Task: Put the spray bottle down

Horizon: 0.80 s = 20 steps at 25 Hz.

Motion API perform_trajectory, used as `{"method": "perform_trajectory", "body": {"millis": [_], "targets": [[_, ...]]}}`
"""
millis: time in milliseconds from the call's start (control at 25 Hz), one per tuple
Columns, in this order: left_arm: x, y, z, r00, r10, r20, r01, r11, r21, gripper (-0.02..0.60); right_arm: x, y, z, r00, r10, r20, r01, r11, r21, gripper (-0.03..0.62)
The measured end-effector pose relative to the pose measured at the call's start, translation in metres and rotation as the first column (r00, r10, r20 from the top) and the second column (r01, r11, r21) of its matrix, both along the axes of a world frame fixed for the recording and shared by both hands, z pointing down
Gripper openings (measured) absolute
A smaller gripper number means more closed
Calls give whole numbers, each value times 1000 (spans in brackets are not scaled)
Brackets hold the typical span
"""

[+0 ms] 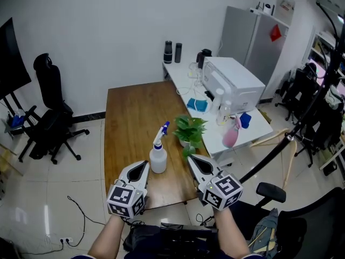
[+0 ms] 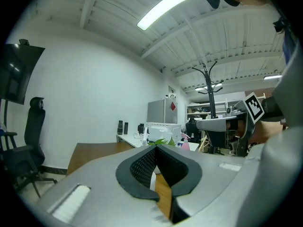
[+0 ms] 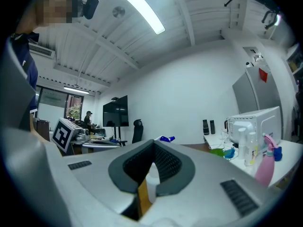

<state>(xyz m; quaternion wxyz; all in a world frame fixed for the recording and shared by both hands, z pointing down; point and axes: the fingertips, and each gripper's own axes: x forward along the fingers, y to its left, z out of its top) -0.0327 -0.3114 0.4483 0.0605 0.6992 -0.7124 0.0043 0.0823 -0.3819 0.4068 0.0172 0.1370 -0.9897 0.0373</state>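
A white spray bottle (image 1: pixel 158 158) with a blue nozzle stands upright on the wooden table (image 1: pixel 129 117) near its front edge. In the head view, my left gripper (image 1: pixel 145 163) is just left of the bottle and my right gripper (image 1: pixel 190 157) just right of it. Neither touches it. Both point level across the table. The left gripper view shows my left gripper (image 2: pixel 156 146) shut with nothing in it. In the right gripper view my right gripper (image 3: pixel 154 142) is also shut and empty. A sliver of the bottle (image 3: pixel 152 186) shows behind the jaws.
A small potted green plant (image 1: pixel 190 131) stands right of the bottle. A white side table (image 1: pixel 253 125) on the right carries a white box-shaped appliance (image 1: pixel 237 82) and a pink spray bottle (image 1: pixel 230 135). Black office chairs (image 1: pixel 48 117) stand at the left, and a grey fridge (image 1: pixel 253 36) at the back.
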Motion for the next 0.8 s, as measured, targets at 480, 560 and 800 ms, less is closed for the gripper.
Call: {"method": "perform_trajectory", "body": {"millis": [480, 560, 800], "targets": [[2, 4, 6, 1000, -19, -18, 18, 1000, -14, 8, -1, 5, -1, 1000, -15, 2, 15, 1000, 6, 1], [2, 5, 8, 999, -24, -25, 23, 1000, -18, 8, 0, 5, -1, 1000, -16, 4, 16, 1000, 7, 0], [8, 3, 12, 999, -18, -30, 17, 999, -32, 8, 2, 4, -2, 1000, -17, 7, 17, 1000, 9, 2]]}}
